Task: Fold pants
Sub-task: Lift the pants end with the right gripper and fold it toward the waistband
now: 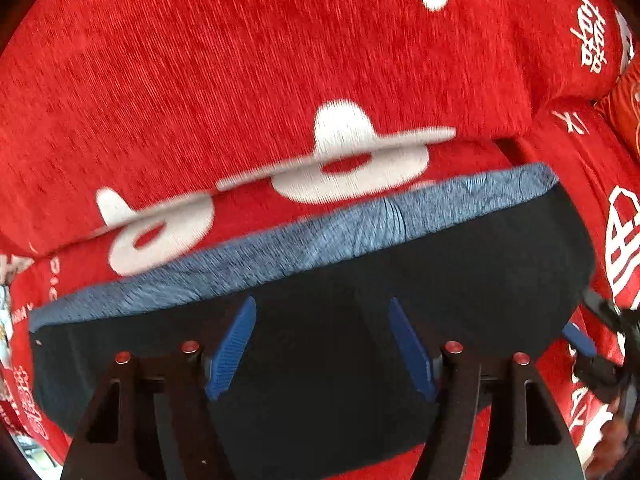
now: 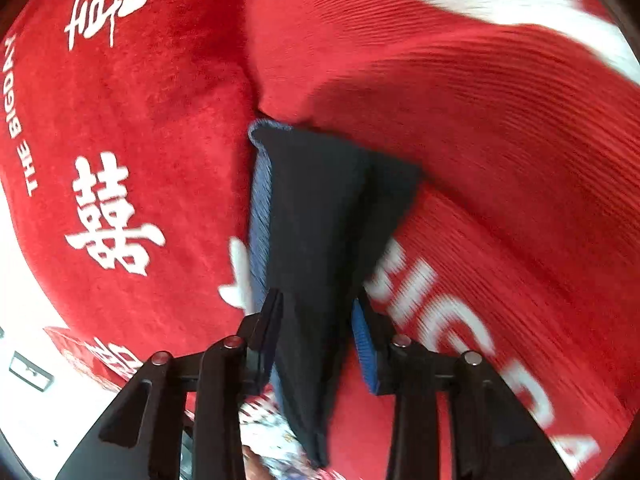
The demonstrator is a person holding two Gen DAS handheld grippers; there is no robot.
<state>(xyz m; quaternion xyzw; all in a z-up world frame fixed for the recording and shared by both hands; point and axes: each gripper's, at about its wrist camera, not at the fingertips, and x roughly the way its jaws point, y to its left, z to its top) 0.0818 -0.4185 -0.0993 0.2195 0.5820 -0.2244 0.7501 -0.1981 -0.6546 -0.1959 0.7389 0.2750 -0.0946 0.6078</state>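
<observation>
The pants (image 1: pixel 360 292) are dark navy with a blue-grey ribbed waistband (image 1: pixel 304 244), folded into a flat bundle on a red sofa. My left gripper (image 1: pixel 322 340) is open, its blue pads (image 1: pixel 236 344) spread above the dark cloth, holding nothing. In the right wrist view the pants (image 2: pixel 316 216) run edge-on between my right gripper's (image 2: pixel 318 336) fingers, which are closed on the folded cloth. The right gripper's tip also shows at the pants' right edge in the left wrist view (image 1: pixel 580 338).
The red sofa cover (image 1: pixel 240 80) carries white printed characters and letters. A raised red cushion (image 2: pixel 480 100) stands right behind the pants. A white floor strip (image 2: pixel 24 320) shows at the left edge.
</observation>
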